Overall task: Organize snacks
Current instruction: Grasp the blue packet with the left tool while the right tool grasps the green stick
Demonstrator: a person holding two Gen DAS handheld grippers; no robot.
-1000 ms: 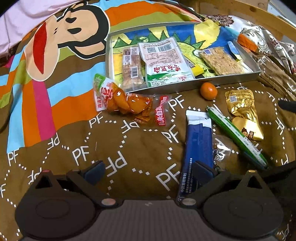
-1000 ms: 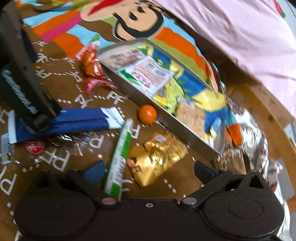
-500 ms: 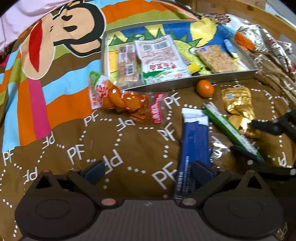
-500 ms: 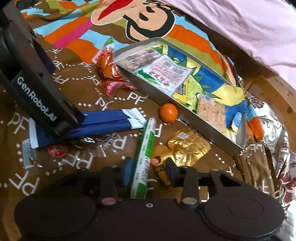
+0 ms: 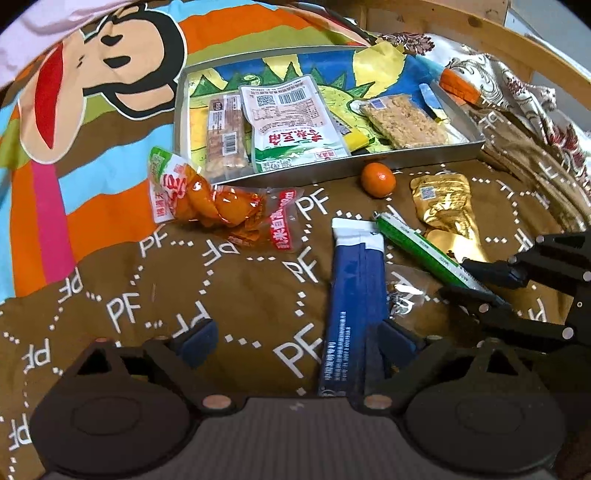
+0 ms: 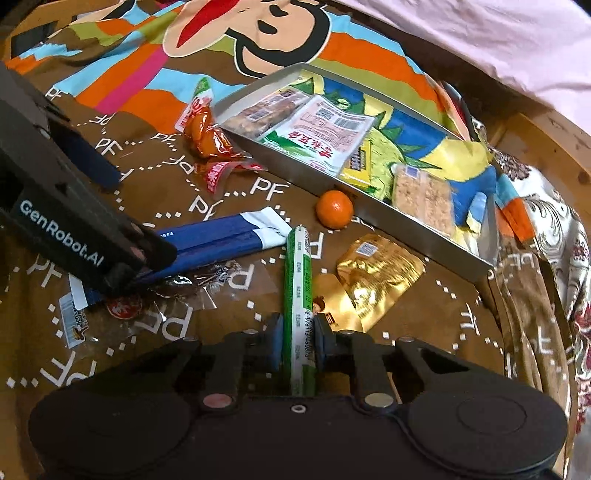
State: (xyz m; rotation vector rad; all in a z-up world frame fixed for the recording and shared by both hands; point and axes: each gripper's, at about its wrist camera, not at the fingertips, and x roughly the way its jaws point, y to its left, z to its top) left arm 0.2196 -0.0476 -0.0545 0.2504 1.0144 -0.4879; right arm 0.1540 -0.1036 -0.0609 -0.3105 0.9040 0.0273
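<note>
My right gripper (image 6: pixel 297 338) is shut on the near end of a green snack stick (image 6: pixel 298 280), which lies on the brown blanket; it also shows in the left wrist view (image 5: pixel 417 247). My left gripper (image 5: pixel 295 338) is open above a blue packet (image 5: pixel 354 295), its right finger on the packet's edge. A metal tray (image 5: pixel 369 162) at the back holds several packets. Loose in front of it lie an orange snack bag (image 5: pixel 210 203), a small orange (image 5: pixel 377 179) and gold packets (image 5: pixel 443 203).
A clear crinkled wrapper (image 6: pixel 122 310) lies near the blue packet. A wooden bed rail (image 5: pixel 480 33) runs along the back right, with patterned fabric (image 5: pixel 524 96) bunched beside the tray. Pink bedding (image 6: pixel 480 37) lies beyond the tray.
My right gripper has moved in and closed from wide open onto the green stick. My left gripper stays open over the blue packet, shifted slightly.
</note>
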